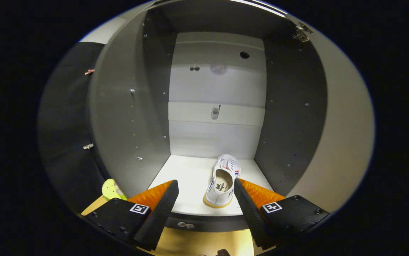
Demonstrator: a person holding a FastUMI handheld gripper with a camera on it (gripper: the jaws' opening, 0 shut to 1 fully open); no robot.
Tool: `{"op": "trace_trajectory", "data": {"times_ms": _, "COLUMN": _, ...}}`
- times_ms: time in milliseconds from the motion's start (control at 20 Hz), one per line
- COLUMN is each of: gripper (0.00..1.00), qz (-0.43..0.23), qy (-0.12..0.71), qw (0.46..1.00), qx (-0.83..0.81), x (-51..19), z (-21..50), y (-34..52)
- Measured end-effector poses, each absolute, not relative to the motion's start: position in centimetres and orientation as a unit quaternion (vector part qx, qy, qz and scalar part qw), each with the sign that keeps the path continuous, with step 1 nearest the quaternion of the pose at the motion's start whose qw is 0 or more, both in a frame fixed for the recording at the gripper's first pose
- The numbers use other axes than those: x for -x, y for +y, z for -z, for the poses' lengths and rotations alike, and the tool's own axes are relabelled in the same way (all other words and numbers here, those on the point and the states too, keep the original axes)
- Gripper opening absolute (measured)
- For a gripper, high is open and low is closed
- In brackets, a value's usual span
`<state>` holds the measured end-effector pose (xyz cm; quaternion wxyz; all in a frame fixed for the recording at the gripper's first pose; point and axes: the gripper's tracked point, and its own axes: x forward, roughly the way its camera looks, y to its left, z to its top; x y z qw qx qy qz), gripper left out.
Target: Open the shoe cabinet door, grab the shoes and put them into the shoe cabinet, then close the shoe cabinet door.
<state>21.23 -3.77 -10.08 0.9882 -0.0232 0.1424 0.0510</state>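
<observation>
The gripper [206,192] is held with its jaws apart and empty before the open shoe cabinet [297,106], whose floor bears a white sneaker [222,181], seemingly just released.

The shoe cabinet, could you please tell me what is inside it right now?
One white shoe stands on the shoe cabinet floor, heel nearest, between the open hand-held gripper fingers without touching them. The shoe's toe end hides the floor just behind it.
</observation>
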Motion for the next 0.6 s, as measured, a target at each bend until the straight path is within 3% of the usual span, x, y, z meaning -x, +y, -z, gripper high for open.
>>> {"op": "trace_trajectory", "data": {"times_ms": 600, "gripper": 0.98, "qz": -0.042, "qy": 0.071, "qw": 0.996, "qx": -0.027, "x": 0.3, "z": -0.4, "y": -6.9}}
